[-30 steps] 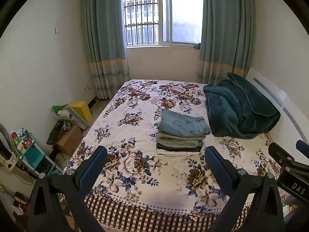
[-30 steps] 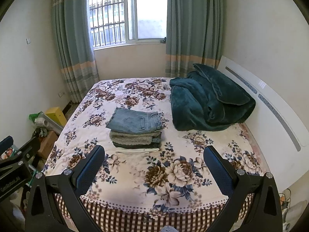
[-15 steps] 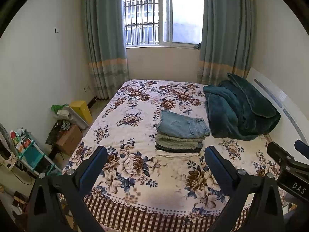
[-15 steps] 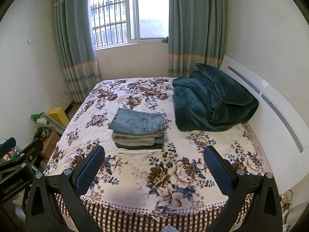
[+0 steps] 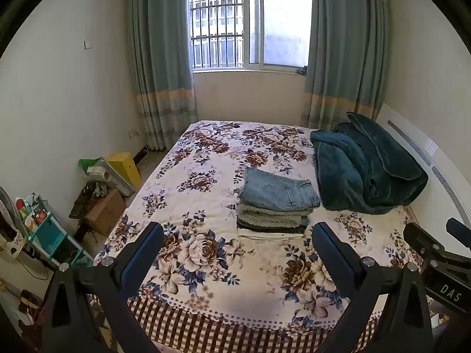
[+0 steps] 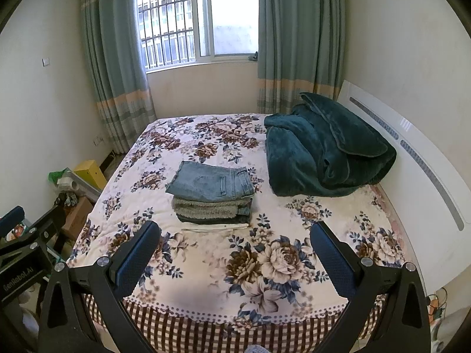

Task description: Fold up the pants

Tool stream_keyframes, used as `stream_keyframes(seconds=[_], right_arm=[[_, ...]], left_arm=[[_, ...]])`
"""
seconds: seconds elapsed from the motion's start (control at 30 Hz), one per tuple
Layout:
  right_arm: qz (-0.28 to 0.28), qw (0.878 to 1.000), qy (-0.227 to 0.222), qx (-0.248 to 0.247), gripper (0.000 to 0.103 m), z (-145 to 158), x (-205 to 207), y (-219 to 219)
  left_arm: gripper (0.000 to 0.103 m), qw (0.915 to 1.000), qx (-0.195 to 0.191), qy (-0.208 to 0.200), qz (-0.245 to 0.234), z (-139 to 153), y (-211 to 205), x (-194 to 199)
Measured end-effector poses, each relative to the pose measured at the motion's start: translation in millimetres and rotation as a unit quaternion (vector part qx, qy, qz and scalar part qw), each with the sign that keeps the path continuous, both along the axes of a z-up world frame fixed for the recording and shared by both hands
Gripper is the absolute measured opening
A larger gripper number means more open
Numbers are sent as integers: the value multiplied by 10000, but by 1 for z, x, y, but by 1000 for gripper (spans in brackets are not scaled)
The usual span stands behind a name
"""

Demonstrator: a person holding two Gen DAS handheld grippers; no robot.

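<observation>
Comparing with a second ago: both cameras have edged slightly, the right view showing the bed a little lower and more of the headboard; nothing on the bed has shifted.
Left gripper [image 5: 237, 236]: held in the air short of the near edge of the bed, fingers spread wide with nothing between them, same spread as before.
Right gripper [image 6: 234, 235]: also short of the near edge, fingers wide apart and empty, unchanged.
Pants [image 5: 278, 192]: blue jeans, folded flat, lying on top of the pile in the middle of the bed, well apart from both grippers.
Pile [image 5: 272, 219]: a fuzzy grey-green folded piece under the jeans, a dark one beneath it, and a thin white layer at the bottom sticking out toward the near edge.
Bed [image 5: 206, 267]: flowered cover with a checked brown border at the near edge.
Blanket [image 6: 323, 147]: dark teal, bundled against the white headboard [image 6: 418, 158], just beside the pile on its right.
Floor on the left: yellow box [image 5: 123, 167] and cardboard box [image 5: 104, 211] beside the bed.
Far wall: window [image 5: 250, 26] with bars between teal curtains [image 5: 160, 67].
</observation>
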State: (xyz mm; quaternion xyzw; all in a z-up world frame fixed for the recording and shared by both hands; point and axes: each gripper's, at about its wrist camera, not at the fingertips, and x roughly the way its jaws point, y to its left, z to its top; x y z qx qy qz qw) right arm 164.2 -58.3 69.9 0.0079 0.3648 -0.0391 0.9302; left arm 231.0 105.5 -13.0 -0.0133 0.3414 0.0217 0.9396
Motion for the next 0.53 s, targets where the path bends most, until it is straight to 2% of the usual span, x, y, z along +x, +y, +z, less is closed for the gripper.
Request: stream_keyframes(seconds=[0.33,0.53], right_arm=[[-1,10000,-9,12,103,-1,0,0],[-10,10000,-23,5,103,1,-1,-3]], left_arm=[[103,10000,0,-12,9,2,0,1],[103,9998,-6,-175,-4,10,0,1]])
